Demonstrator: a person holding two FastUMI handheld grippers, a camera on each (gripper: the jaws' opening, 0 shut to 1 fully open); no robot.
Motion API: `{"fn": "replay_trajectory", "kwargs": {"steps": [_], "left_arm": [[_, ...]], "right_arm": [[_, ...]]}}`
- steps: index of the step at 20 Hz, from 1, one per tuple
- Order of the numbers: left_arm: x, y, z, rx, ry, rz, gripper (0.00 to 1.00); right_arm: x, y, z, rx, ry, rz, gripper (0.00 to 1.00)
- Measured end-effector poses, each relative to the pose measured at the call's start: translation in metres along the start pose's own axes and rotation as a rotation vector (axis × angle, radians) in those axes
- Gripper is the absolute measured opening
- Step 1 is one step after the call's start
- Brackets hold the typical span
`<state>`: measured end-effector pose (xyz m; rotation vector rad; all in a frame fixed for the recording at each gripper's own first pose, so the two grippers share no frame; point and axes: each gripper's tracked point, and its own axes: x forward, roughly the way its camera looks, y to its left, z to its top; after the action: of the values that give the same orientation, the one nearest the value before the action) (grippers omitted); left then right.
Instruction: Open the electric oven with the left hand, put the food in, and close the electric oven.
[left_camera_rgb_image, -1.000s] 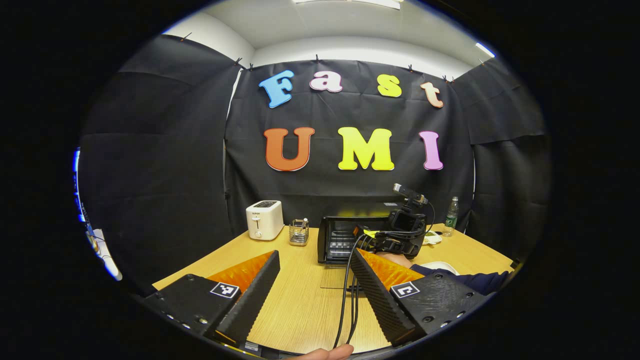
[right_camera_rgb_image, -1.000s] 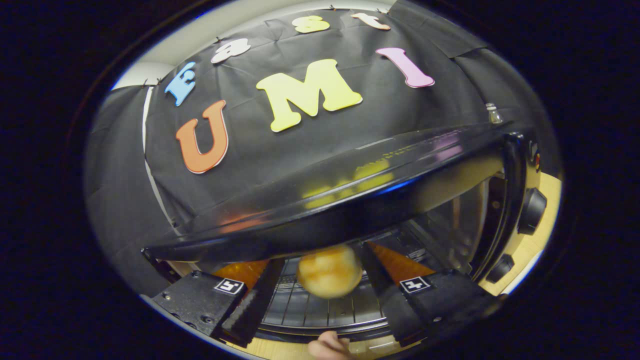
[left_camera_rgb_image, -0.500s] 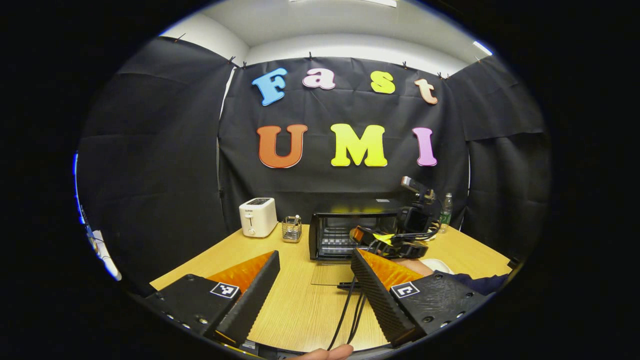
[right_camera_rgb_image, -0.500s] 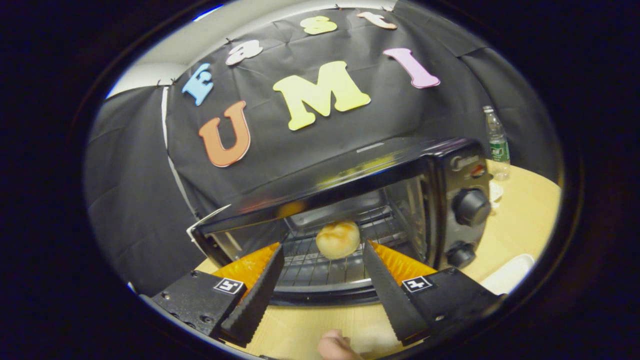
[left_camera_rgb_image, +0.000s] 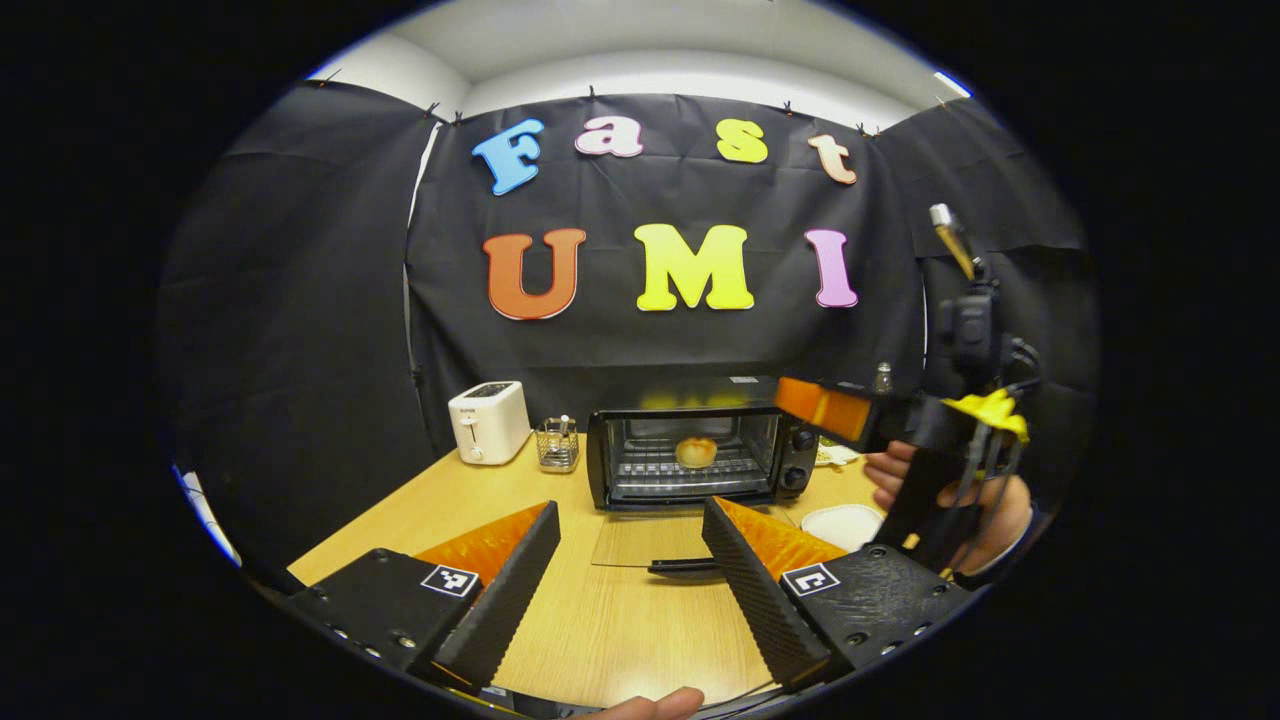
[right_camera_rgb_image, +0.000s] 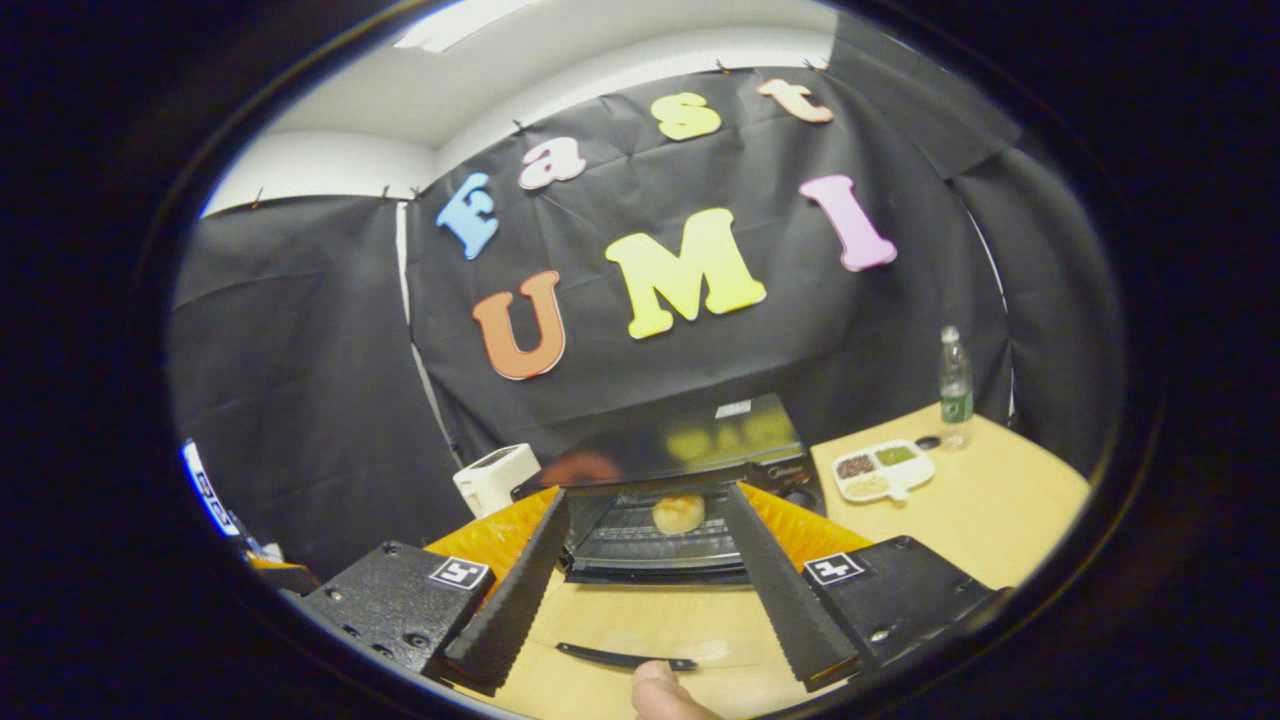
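Observation:
The black electric oven (left_camera_rgb_image: 700, 455) stands at the back of the wooden table, its glass door (left_camera_rgb_image: 640, 540) folded flat toward me with the handle (left_camera_rgb_image: 685, 566) at the front. A round golden bun (left_camera_rgb_image: 696, 452) rests on the wire rack inside. My left gripper (left_camera_rgb_image: 630, 580) hovers open and empty over the table, short of the door. At the right, a hand (left_camera_rgb_image: 985, 500) holds my right gripper (left_camera_rgb_image: 850, 412) raised beside the oven. In the right gripper view, the right gripper (right_camera_rgb_image: 645, 590) is open and empty above the door handle (right_camera_rgb_image: 625, 656), facing the oven (right_camera_rgb_image: 680, 450) and the bun (right_camera_rgb_image: 678, 513).
A white toaster (left_camera_rgb_image: 488, 422) and a wire holder (left_camera_rgb_image: 557, 443) sit left of the oven. A white plate (left_camera_rgb_image: 840, 522) lies right of the door. A divided snack tray (right_camera_rgb_image: 883, 468) and a water bottle (right_camera_rgb_image: 955, 378) stand at the table's far right.
My right gripper has drawn back out of the oven and risen to the right, leaving the bun on the rack. The left gripper has pulled back a little.

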<state>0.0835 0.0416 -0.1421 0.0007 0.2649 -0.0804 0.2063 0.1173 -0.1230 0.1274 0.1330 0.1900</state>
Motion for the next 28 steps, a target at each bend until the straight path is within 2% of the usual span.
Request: {"fn": "replay_trajectory", "kwargs": {"steps": [2, 4, 6, 9, 16, 19, 22, 26, 28], "left_arm": [[0.014, -0.007, -0.007, -0.013, 0.037, -0.013, 0.95], [0.031, -0.015, -0.017, -0.018, 0.068, -0.036, 0.97], [0.051, -0.029, -0.035, -0.019, 0.114, -0.066, 0.94], [0.078, -0.032, -0.07, -0.033, 0.214, -0.046, 0.95], [0.101, -0.059, -0.134, -0.069, 0.382, -0.075, 0.95], [0.101, -0.068, -0.152, -0.039, 0.442, -0.089, 0.93], [0.103, -0.074, -0.172, 0.004, 0.515, -0.073, 0.94], [0.117, -0.075, -0.182, 0.003, 0.553, -0.057, 0.94], [0.119, -0.081, -0.186, 0.003, 0.579, -0.075, 0.93]], "right_arm": [[-0.035, -0.019, 0.031, -0.041, -0.066, -0.036, 0.95], [-0.068, -0.039, 0.049, -0.076, -0.083, -0.085, 0.95], [-0.097, -0.055, 0.068, -0.096, -0.1, -0.1, 0.95], [-0.136, -0.083, 0.092, -0.122, -0.114, -0.144, 0.95], [-0.212, -0.133, 0.112, -0.194, -0.14, -0.229, 0.95], [-0.232, -0.139, 0.12, -0.202, -0.172, -0.245, 0.95], [-0.238, -0.142, 0.107, -0.173, -0.163, -0.255, 0.95], [-0.24, -0.142, 0.095, -0.155, -0.136, -0.236, 0.96], [-0.241, -0.146, 0.094, -0.149, -0.136, -0.245, 0.95]]}}
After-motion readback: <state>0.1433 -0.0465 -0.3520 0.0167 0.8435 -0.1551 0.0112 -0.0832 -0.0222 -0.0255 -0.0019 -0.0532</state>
